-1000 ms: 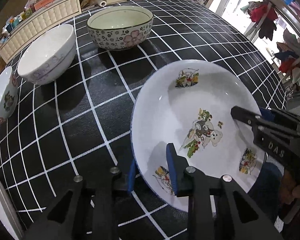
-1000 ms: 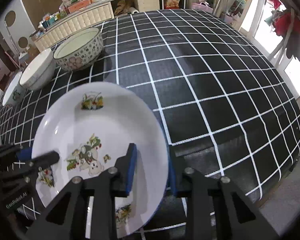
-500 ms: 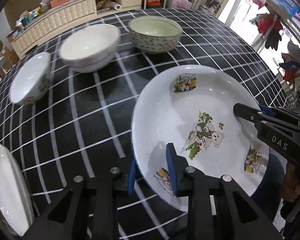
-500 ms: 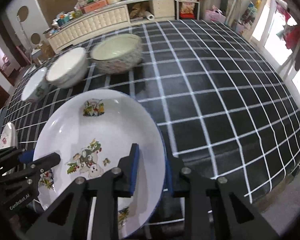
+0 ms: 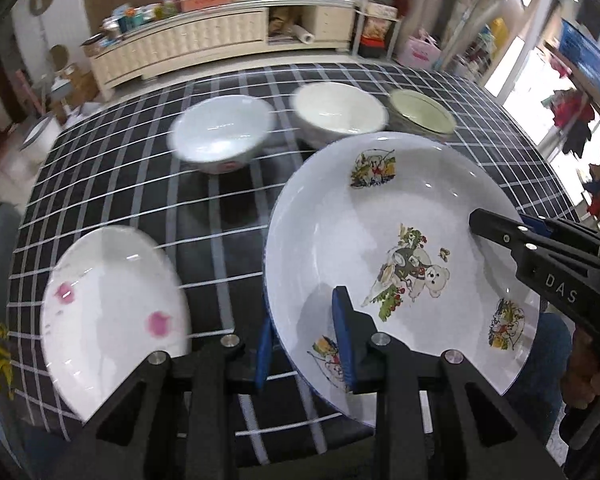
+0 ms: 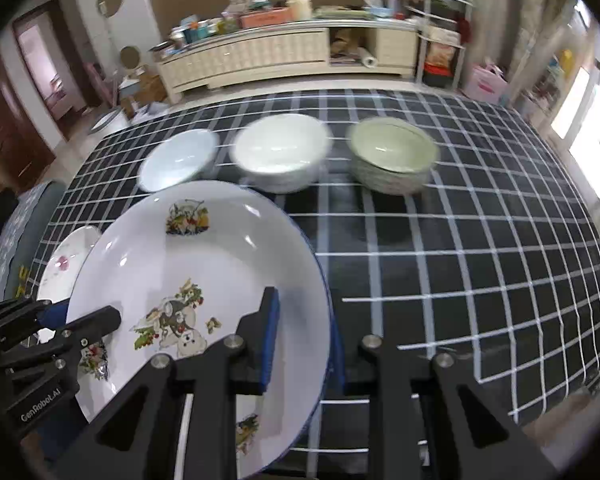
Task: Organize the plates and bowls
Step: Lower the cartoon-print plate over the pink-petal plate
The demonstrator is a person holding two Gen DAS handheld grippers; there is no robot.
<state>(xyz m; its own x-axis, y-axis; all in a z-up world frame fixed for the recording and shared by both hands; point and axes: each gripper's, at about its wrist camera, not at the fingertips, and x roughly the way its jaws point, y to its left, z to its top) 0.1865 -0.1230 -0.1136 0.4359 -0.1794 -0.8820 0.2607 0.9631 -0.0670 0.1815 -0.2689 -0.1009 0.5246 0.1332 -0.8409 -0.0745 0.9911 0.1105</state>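
Left wrist view: the left gripper (image 5: 306, 350) has its fingers clamped on the near rim of the cartoon plate (image 5: 388, 248), held above the checked counter (image 5: 220, 208). A pink-flowered plate (image 5: 112, 312) lies left of it; three bowls (image 5: 222, 136) stand beyond.

Right wrist view: the right gripper (image 6: 304, 340) pinches the cartoon plate's opposite rim, with the three bowls in a row beyond the plate.

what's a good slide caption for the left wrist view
Both grippers, left gripper and right gripper, clamp the cartoon plate above the checked table.
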